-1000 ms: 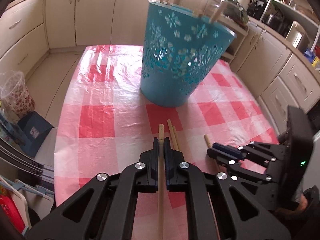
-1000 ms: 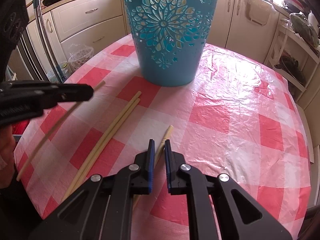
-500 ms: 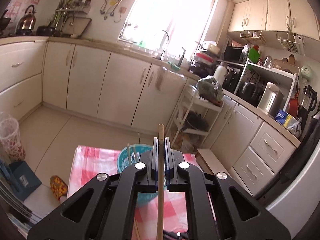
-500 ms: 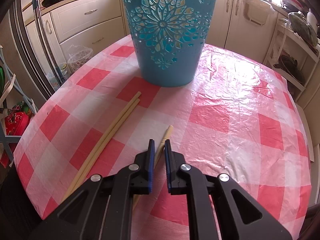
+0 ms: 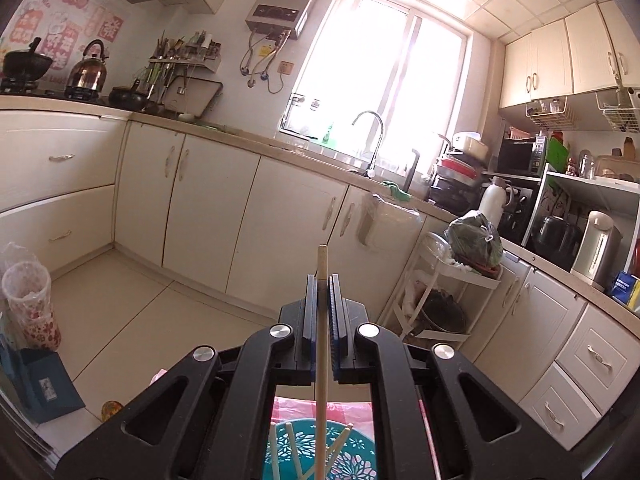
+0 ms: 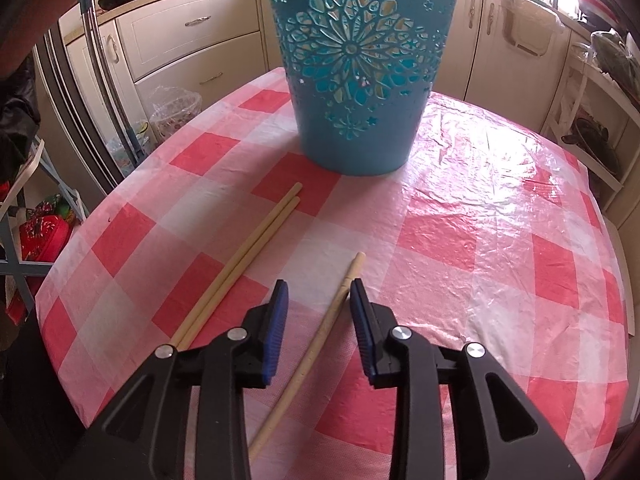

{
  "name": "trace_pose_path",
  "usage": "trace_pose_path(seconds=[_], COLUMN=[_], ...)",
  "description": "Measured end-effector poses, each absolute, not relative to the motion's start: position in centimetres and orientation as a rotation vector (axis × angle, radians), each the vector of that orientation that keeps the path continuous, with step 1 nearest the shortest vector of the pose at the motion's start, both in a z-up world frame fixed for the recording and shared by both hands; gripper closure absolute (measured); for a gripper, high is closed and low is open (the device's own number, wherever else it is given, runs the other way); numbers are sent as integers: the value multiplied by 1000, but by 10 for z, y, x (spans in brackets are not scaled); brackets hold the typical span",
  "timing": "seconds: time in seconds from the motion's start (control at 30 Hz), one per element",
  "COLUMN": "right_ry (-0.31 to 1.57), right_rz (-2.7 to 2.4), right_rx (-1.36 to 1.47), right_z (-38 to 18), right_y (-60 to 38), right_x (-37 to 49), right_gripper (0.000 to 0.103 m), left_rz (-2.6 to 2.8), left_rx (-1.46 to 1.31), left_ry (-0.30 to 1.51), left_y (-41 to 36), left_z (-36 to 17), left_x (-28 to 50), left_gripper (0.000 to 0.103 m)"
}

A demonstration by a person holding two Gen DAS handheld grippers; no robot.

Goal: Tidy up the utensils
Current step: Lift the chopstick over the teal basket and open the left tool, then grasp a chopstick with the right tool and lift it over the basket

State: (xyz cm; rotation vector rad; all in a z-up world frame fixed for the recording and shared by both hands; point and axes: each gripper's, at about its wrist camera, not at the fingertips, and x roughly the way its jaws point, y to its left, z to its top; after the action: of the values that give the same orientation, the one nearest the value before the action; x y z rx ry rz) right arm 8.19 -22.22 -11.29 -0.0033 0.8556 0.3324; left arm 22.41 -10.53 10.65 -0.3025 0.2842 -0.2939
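The left tongs are squeezed shut on one wooden chopstick. The chopstick is held upright between the two blue pads, and its top end is seen poking out above them. The tongs are held high over the blue basket. The basket's open top is seen far below, between the black arms of the tongs. A few chopsticks in the basket are leaned against its inside wall. The lower end of the held chopstick is seen over the basket's mouth, but whether it is inside cannot be told.

The right tongs are spread wide open and nothing is held in them. They are kept low over the counter, which is covered by a red and white checked cloth. A single chopstick is laid on the cloth between the two open pads, close to the right pad. A pair of chopsticks is laid side by side on the cloth, just to the left of the tongs, with the far ends pointed at the basket. The blue basket is stood upright on the counter past all three chopsticks, and flower shapes are cut into its side.
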Motion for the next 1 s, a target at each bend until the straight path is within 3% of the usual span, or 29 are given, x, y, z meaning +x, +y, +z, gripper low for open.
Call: trace_pose_path(seconds=[0.43,0.53,0.57,0.67,0.77,0.87,1.0], right_ry=[856,857,858,863,867,868,873], right_rz=[353,362,366,388,398,390,374], right_rx=[-6,8,18,70,113,114,160], right_z=[-114,-114,-114,-115,-115,-114,-114], right_y=[-220,-221,-223,-229,-235,-234,-237], right_x=[83,83,83,84,85,85,85], right_gripper=[64,64,64,64,64,64,64], left_rz=[-307,-316,-314,-256,-157,-83,-55], left_rx=[-119,-49,-46,-71,-122,-161,-174], left_ry=[355,392,400,380,315,313,469], left_y=[-132,-134,-131,-107,-70,-39,-16], left_z=[63,53,51,51,54,39,-14], left_x=[208,194,189,163,122,91,78], left_gripper=[98,94,86,49,28,16,16])
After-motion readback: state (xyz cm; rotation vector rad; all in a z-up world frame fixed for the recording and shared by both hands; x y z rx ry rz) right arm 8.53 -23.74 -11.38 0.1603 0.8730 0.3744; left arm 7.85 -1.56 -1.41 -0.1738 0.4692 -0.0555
